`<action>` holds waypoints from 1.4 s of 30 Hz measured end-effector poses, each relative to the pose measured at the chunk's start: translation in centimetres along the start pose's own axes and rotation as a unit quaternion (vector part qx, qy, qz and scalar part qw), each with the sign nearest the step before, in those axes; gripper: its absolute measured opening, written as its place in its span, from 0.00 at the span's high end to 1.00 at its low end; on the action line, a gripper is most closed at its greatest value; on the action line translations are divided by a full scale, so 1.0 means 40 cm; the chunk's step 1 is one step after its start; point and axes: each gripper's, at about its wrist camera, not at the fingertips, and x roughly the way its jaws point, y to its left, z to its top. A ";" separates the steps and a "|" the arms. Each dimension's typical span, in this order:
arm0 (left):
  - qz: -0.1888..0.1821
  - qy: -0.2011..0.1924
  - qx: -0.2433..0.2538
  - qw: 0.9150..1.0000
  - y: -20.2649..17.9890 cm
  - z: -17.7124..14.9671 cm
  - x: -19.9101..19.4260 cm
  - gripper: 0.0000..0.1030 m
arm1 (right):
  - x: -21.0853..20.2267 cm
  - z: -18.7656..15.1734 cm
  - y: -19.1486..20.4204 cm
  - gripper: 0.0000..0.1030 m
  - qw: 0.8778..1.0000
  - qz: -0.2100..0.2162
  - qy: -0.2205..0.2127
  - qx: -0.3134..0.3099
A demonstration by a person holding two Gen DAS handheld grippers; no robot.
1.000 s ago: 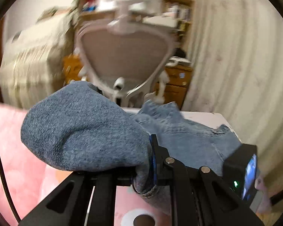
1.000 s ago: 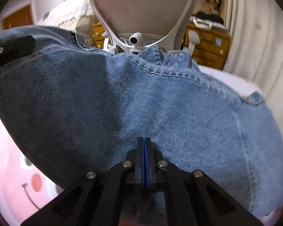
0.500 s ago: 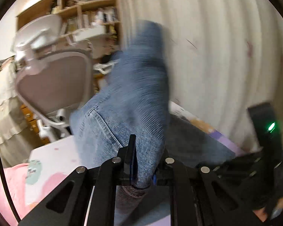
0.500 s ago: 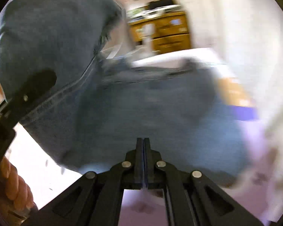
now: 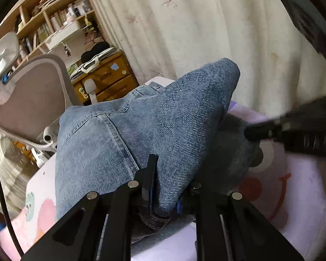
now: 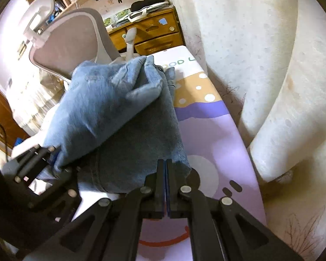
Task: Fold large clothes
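jeans (image 6: pixel 119 113) lay lengthwise near-to-far on the desk (image 6: pixel 206 130) | left tongs (image 5: pixel 163 198) clamped on a raised fold | right tongs (image 6: pixel 165 187) pinched together on the near edge, so right was nearer

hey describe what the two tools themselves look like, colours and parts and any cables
Both the left tool and the right tool are matte black, with angular linkage arms, silver round pivot screws and blue finger pads. A black cable trails beside the left one.

Left gripper (image 5: pixel 163 195) jaws clamped on fabric; right gripper (image 6: pixel 165 187) jaws closed.
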 end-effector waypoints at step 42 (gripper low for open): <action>-0.050 0.146 -0.284 0.946 0.363 -0.107 0.043 0.29 | 0.068 -0.017 0.079 0.94 0.991 -0.049 0.044 -0.112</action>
